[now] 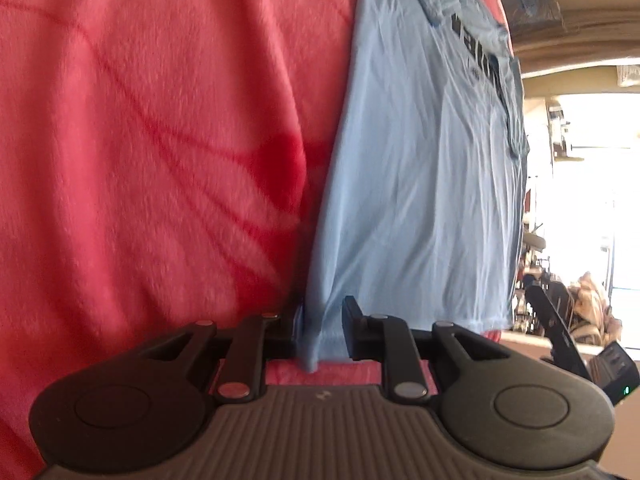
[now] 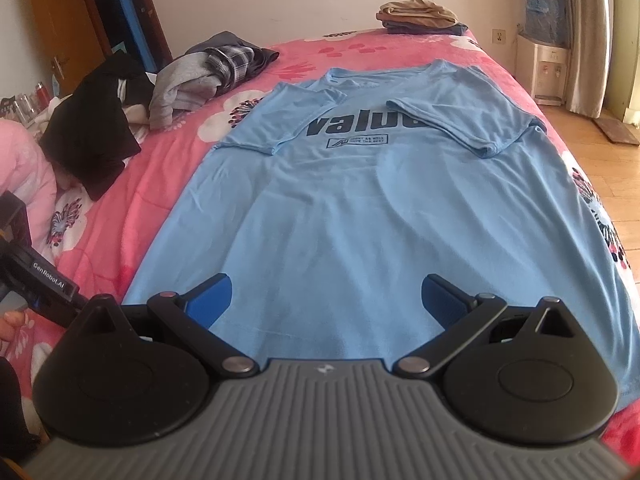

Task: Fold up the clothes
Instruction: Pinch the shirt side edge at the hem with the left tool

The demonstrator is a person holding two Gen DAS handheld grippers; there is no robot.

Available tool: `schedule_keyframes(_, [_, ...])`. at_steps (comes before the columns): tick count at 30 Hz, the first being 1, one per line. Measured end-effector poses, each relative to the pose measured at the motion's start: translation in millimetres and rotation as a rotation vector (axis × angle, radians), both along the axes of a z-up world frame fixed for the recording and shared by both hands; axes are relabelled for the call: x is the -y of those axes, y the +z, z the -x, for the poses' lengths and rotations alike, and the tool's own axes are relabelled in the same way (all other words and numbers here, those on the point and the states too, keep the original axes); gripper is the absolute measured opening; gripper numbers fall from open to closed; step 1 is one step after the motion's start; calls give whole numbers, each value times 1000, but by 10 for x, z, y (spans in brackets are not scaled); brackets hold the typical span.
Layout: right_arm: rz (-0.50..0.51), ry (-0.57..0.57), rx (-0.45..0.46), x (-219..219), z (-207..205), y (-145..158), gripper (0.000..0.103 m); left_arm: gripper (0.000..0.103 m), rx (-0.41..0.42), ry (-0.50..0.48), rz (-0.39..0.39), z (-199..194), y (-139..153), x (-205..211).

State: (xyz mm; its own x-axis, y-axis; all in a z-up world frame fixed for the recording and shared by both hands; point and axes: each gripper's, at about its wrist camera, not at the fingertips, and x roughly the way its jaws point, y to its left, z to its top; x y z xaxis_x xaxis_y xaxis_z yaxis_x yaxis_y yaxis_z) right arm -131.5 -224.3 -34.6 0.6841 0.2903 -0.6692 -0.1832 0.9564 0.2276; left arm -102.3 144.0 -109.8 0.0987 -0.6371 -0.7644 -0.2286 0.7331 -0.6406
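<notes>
Progress looks partial: the light blue T-shirt (image 2: 360, 208) lies spread face up on the pink floral blanket (image 2: 132, 224) that covers the bed, with both short sleeves already folded in across the chest, half hiding the dark printed lettering. The body of the shirt is not yet folded lengthwise or crosswise, so most of the folding is left, by my reading.

The left gripper (image 1: 322, 332) has its jaws drawn close together on a bunched bit of the shirt's hem corner at the left edge, so it is grasping the fabric. The right gripper (image 2: 326, 300) hovers over the hem near its middle with jaws spread wide and nothing between them.

Beyond the shirt, a tan folded stack (image 2: 420, 14) sits at the far end of the bed, likely finished work, while a loose heap of grey and plaid clothes (image 2: 208, 72) waits at the left.
</notes>
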Motion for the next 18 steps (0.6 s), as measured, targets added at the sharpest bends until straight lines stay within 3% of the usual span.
schedule_keyframes(4, [-16, -10, -10, 26, -11, -8, 102, 21, -3, -42, -7, -25, 8, 6])
schedule_keyframes(9, [-17, 0, -10, 17, -6, -12, 102, 34, 36, -29, 2, -61, 24, 73])
schedule_keyframes(14, [-11, -29, 46, 151, -13, 98, 102, 21, 34, -65, -42, -22, 79, 125])
schedule_keyframes(18, [-94, -151, 65, 707, -72, 176, 102, 19, 39, -92, -87, -12, 115, 194])
